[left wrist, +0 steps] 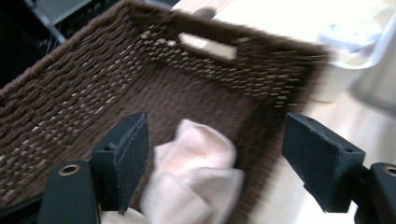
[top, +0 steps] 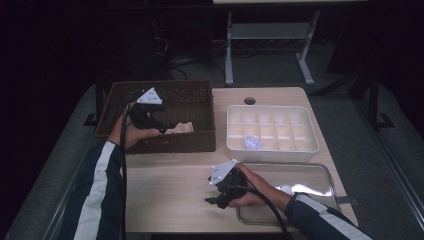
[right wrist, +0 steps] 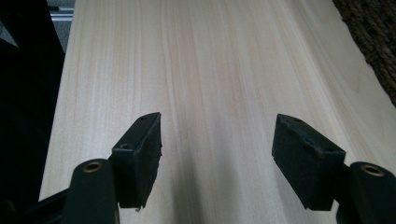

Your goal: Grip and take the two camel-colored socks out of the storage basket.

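Note:
A dark brown wicker basket [top: 175, 142] stands at the table's back left, and a pale pink cloth [top: 180, 129] lies bunched inside it. My left gripper [top: 161, 126] hovers over the basket's inside, pointing toward the cloth. In the left gripper view its jaws stand wide apart above the cloth [left wrist: 196, 163], which lies nearer the left jaw; neither pad presses on it. The basket's woven wall [left wrist: 93, 84] rises behind. My right gripper [top: 212, 200] is low over the bare wooden table [top: 170, 185] near the front edge. Its jaws [right wrist: 217, 140] are open with nothing between them.
A white box [top: 272, 150] divided into several compartments sits at the back right, with a small white-and-blue item [top: 252, 142] in one cell. A clear shallow tray [top: 320, 172] lies under my right forearm. The basket's corner [right wrist: 373, 37] edges the right gripper view.

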The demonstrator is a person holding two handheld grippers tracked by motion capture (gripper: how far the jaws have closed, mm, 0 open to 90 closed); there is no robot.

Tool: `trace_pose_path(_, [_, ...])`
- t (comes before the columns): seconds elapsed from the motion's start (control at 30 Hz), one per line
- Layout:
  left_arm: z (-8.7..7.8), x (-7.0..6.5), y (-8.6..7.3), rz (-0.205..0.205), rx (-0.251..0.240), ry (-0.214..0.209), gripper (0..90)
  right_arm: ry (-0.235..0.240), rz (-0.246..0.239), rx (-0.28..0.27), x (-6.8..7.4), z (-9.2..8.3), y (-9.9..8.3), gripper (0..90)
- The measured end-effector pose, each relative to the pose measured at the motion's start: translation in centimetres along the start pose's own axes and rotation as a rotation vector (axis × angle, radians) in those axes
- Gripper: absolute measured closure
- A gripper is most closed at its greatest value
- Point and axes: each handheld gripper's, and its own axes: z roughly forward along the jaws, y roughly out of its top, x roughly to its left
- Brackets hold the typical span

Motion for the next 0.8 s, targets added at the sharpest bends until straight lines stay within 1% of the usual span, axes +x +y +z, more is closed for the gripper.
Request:
trace_pose_path(0.03, [0.7, 0.6, 0.1, -0.003, 0.026, 0.007, 23.5, 0.003, 0.005, 0.001, 0.0, 0.0, 0.0, 31.7])
trace_pose_path(0.07, [1.6, 1.3, 0.3, -0.01, 0.062, 0.005, 23.5, 0.008, 0.012, -0.001, -0.1, 0.0, -0.1, 31.2])
trace_pose_path(0.13, [2.7, 2.0, 0.3, -0.004, 0.101, -0.001, 23.7, 0.004, 0.011, 0.004, -0.2, 0.1, -0.2, 31.0])
trace_pose_path(0.2, [3.9, 2.7, 0.2, -0.017, 0.15, -0.006, 24.1, 0.012, 0.024, -0.002, -0.5, 0.1, -0.4, 30.9])
trace_pose_path(0.23, [4.5, 3.0, 0.1, -0.022, 0.17, -0.018, 24.0, 0.014, 0.028, -0.002, -0.6, 0.1, -0.5, 30.9])
trace_pose_path(0.27, [4.5, 3.0, 0.1, -0.022, 0.17, -0.018, 24.1, 0.014, 0.028, -0.002, -0.6, 0.1, -0.5, 30.9])
trace_pose_path(0.3, [5.8, 3.2, -0.1, -0.007, 0.218, -0.034, 24.9, 0.019, 0.041, -0.001, -0.8, 0.0, -0.5, 30.9])
trace_pose_path(0.33, [6.1, 3.3, -0.1, 0.007, 0.226, -0.047, 24.9, 0.017, 0.041, -0.002, -0.8, 0.1, -0.5, 31.0])
trace_pose_path(0.37, [6.7, 3.3, -0.2, 0.002, 0.236, -0.071, 24.9, 0.015, 0.041, 0.002, -0.9, 0.2, -0.5, 31.0])
trace_pose_path(0.4, [6.7, 3.3, -0.2, 0.002, 0.236, -0.071, 25.0, 0.017, 0.049, 0.011, -0.9, 0.3, -0.6, 31.0])
trace_pose_path(0.43, [7.8, 3.2, -0.4, 0.021, 0.259, -0.101, 25.5, 0.021, 0.053, 0.016, -1.0, 0.5, -0.6, 31.0])
trace_pose_path(0.47, [8.3, 3.2, -0.4, 0.032, 0.276, -0.102, 25.5, 0.018, 0.05, 0.018, -1.1, 0.7, -0.7, 31.0])
trace_pose_path(0.5, [8.8, 3.3, -0.5, 0.029, 0.29, -0.115, 25.5, 0.02, 0.058, 0.025, -1.2, 0.8, -0.7, 31.0])
trace_pose_path(0.53, [9.5, 3.2, -0.6, 0.031, 0.309, -0.137, 25.6, 0.026, 0.063, 0.029, -1.2, 0.8, -0.7, 30.9])
trace_pose_path(0.57, [9.8, 3.2, -0.7, 0.027, 0.318, -0.135, 25.7, 0.027, 0.059, 0.029, -1.1, 0.9, -0.7, 30.7])
trace_pose_path(0.63, [10.8, 3.3, -1.0, 0.01, 0.356, -0.163, 25.7, 0.028, 0.061, 0.03, -1.2, 0.9, -0.6, 30.8])
trace_pose_path(0.67, [11.4, 3.3, -1.1, 0.022, 0.402, -0.183, 25.6, 0.031, 0.056, 0.028, -1.2, 1.0, -0.7, 30.7])
trace_pose_path(0.7, [11.8, 3.2, -1.2, 0.037, 0.428, -0.18, 25.5, 0.035, 0.054, 0.029, -1.2, 1.0, -0.7, 30.7])
trace_pose_path(0.73, [12.1, 3.1, -1.2, 0.04, 0.446, -0.189, 25.5, 0.033, 0.054, 0.031, -1.2, 1.0, -0.7, 30.6])
trace_pose_path(0.77, [12.1, 3.1, -1.2, 0.04, 0.446, -0.189, 25.5, 0.033, 0.054, 0.031, -1.2, 1.0, -0.7, 30.6])
trace_pose_path(0.8, [12.8, 2.9, -1.4, 0.037, 0.487, -0.207, 25.5, 0.041, 0.054, 0.034, -1.2, 1.1, -0.7, 30.6])
